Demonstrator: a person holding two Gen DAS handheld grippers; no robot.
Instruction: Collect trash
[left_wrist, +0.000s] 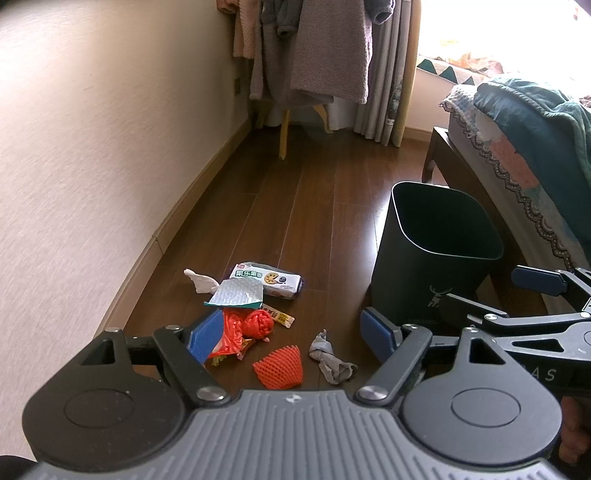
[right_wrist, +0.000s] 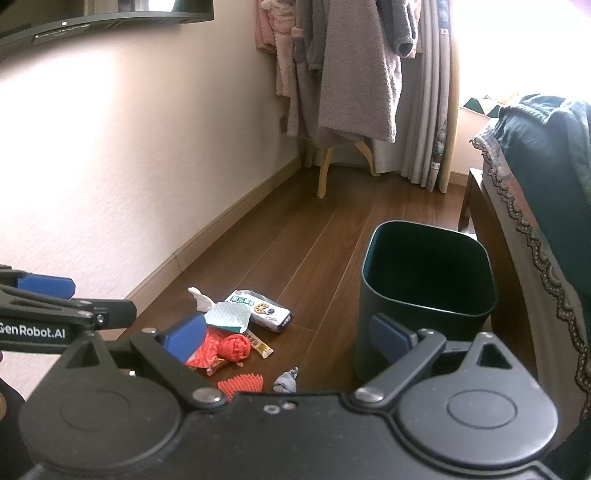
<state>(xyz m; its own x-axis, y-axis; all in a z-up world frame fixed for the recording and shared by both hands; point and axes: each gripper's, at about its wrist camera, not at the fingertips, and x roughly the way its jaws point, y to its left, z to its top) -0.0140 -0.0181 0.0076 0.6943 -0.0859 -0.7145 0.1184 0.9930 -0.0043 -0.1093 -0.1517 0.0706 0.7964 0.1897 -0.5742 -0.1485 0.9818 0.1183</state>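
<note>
Hovering: left gripper (left_wrist: 293, 334) and right gripper (right_wrist: 290, 334) both spread, empty, above trash pile (left_wrist: 255, 314) on floor beside bin (left_wrist: 436, 258); scraps light, crushable (wrappers slippery), so pinch foam net (left_wrist: 279, 367) mid-body

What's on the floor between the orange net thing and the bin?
A crumpled grey wad lies between the orange net and the bin; the rest is bare floor. Both views show it.

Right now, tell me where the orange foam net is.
The orange foam net lies on the wooden floor at the near edge of the litter, just left of the crumpled grey tissue and in front of the red plastic bag.
</note>
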